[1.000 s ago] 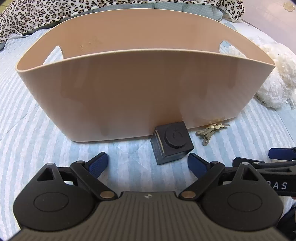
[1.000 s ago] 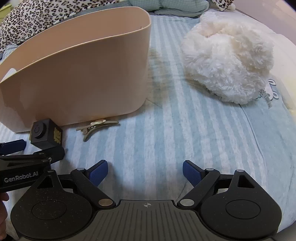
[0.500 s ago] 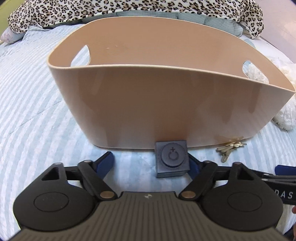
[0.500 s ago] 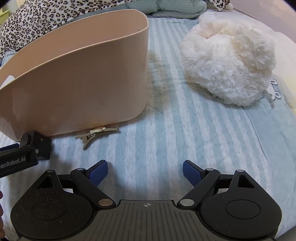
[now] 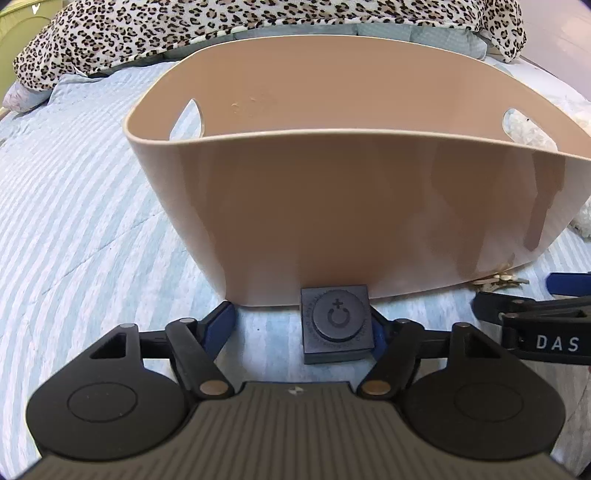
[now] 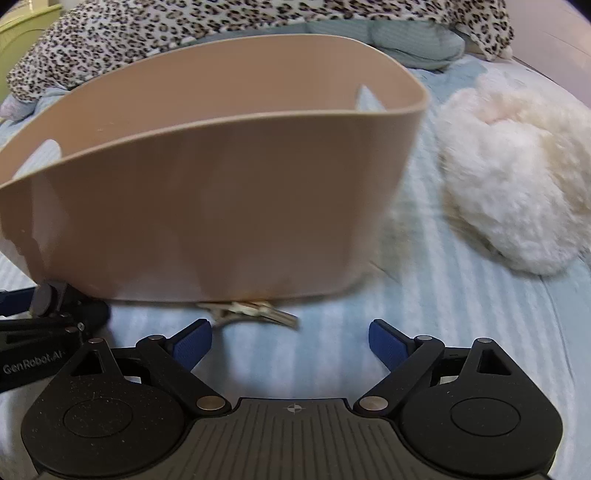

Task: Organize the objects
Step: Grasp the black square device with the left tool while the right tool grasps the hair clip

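Note:
A dark grey cube with a round power-symbol face lies on the striped bedspread against the foot of a tall beige plastic basket. My left gripper is open around the cube, which sits by its right finger. A pale hair clip lies at the basket's base. My right gripper is open and empty just in front of the clip. The clip also shows in the left wrist view, and the cube shows blurred in the right wrist view.
A white fluffy plush lies to the right of the basket. A leopard-print blanket and pale blue pillows are heaped behind it. The light blue striped bedspread spreads to the left.
My left gripper has moved left and forward, so the cube now sits between its fingers. My right gripper has swung left toward the basket and the hair clip, which now lies just ahead.

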Tool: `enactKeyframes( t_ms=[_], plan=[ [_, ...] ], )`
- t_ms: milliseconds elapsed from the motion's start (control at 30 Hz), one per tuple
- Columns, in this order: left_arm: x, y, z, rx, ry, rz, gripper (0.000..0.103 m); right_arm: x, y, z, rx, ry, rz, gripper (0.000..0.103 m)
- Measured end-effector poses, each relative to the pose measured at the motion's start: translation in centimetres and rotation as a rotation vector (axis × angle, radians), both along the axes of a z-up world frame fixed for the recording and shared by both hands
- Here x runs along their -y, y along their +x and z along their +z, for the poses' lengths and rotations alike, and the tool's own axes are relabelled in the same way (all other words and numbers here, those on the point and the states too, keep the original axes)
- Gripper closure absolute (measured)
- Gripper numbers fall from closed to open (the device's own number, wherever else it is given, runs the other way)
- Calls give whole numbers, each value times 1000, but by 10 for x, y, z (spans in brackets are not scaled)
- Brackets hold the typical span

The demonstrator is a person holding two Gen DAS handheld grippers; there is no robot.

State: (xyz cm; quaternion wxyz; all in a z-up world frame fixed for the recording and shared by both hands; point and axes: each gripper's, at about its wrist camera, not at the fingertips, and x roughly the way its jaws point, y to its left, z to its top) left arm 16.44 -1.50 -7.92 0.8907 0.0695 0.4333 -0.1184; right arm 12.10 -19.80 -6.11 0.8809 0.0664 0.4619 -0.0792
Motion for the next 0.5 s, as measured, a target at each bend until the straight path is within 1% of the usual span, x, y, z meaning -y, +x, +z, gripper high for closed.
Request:
enactKeyframes(
  t_ms=[100, 167, 267, 333, 367, 400, 433, 467, 500],
  plan=[
    [-7, 2, 1, -8, -24, 1, 34, -4, 0, 2, -17, 4, 7, 9],
    [-10, 2, 1, -10, -33, 12, 34, -2, -3, 4, -17, 27, -4, 9],
    [-8, 0, 0, -3, -23, 10, 35, 2, 1, 3, -14, 68, -29, 7],
    [-7, 0, -1, 4, -13, 5, 37, 1, 4, 0, -7, 58, -37, 7],
    [-7, -1, -1, 7, -10, 1, 41, -1, 5, -1, -1, 50, -35, 7],
    [-7, -1, 0, 8, -8, -3, 44, -3, 6, -2, 4, 37, -29, 10],
    [-7, -1, 0, 7, -10, -3, 45, -6, 7, -4, 7, 29, -20, 17],
    [-8, 0, 1, 2, -16, 3, 48, -8, 7, -4, 17, 17, -15, 21],
    [-10, 0, 2, -4, -28, 12, 52, -11, 6, -3, 32, 5, -11, 31]
  ],
)
